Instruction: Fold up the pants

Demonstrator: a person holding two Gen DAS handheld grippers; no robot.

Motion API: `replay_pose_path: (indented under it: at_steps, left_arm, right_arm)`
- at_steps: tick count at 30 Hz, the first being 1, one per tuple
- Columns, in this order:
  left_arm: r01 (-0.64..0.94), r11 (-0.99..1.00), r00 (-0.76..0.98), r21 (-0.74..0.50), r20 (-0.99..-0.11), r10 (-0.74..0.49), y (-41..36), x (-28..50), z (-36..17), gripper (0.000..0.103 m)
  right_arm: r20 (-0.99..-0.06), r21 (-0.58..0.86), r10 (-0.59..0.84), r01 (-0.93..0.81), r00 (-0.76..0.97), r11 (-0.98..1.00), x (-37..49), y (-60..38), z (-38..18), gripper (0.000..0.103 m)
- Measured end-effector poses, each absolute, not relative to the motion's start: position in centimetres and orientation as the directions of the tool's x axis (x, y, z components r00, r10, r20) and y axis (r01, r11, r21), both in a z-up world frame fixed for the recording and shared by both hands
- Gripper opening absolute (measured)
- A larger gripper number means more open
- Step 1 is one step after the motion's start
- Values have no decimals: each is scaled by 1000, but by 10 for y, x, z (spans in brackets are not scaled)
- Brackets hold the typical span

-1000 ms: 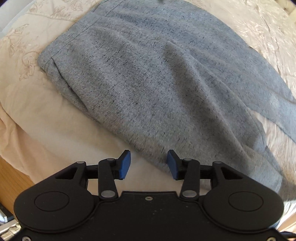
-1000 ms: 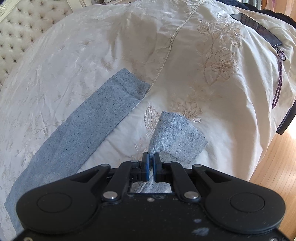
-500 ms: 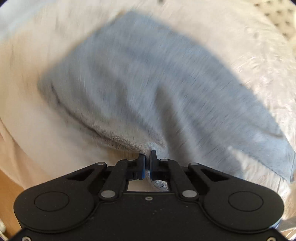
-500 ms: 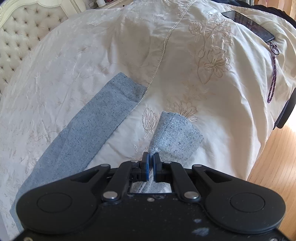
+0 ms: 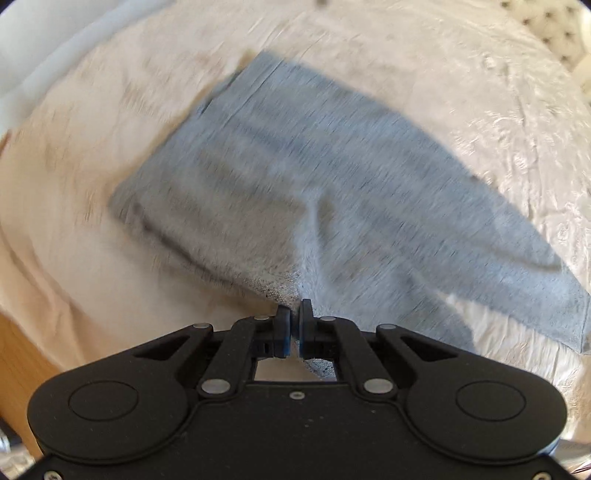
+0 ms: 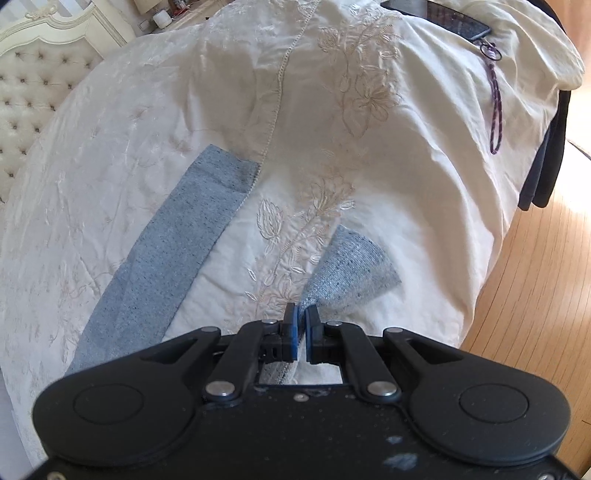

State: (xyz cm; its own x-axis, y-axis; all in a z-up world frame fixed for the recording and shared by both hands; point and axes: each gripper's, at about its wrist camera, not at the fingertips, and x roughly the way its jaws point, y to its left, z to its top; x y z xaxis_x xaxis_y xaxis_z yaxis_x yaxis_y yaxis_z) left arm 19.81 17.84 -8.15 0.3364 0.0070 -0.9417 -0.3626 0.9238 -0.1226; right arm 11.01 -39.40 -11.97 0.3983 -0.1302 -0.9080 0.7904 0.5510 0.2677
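Grey-blue speckled pants (image 5: 295, 177) lie on a cream embroidered bedspread (image 5: 74, 155). In the left wrist view, which is motion-blurred, my left gripper (image 5: 294, 314) is shut on the near edge of the pants, close to the waist end, and lifts the cloth. In the right wrist view my right gripper (image 6: 301, 317) is shut on the near pant leg (image 6: 351, 273), whose hem end hangs past the fingers. The other leg (image 6: 173, 247) lies flat to the left, its hem toward the far side.
A dark phone (image 6: 454, 22) with a purple strap (image 6: 496, 107) lies at the bed's far right. A dark garment (image 6: 546, 158) hangs over the right bed edge above the wooden floor (image 6: 535, 295). A tufted headboard (image 6: 33, 85) stands far left.
My left gripper moved in, shut on the pants' near edge and is pulling it up and back. My right gripper kept its hold and lifted the leg higher over the bed.
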Motion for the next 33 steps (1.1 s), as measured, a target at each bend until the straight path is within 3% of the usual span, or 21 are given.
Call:
replay_pose_path:
  at_steps: [7,20,22,24,27,33]
  left_arm:
    - [-296,949,398,-112,-917,17,166,273,-75,5]
    - [-324,943,375,-78,-925,52,138,372,-124,5]
    - [-320,946,363,-50,-929,74,135,378,-132,5]
    - [-332,942,352,-46,-933,79,135,381,-137,5]
    - [-352,935,341,-46,-937,82,137,384,-141,5]
    - [-349,937,342,-31,-935,96,134,381,-137,5]
  right_arm:
    - [-868,314,-128,729,480,608,190,-409,-121,5]
    - [-867,332,-138,762,478,556,310,-452,-176,3]
    - [-882,334,-102,763,460,554,316,-459,-181,12]
    - [-896,340,-51,755,441,560,316,-465,-187,13]
    - [-915,305,-43,755,402,581,305,-469,-191,26]
    - [-923,284,-56,773,380,568,313,-482,-194,32]
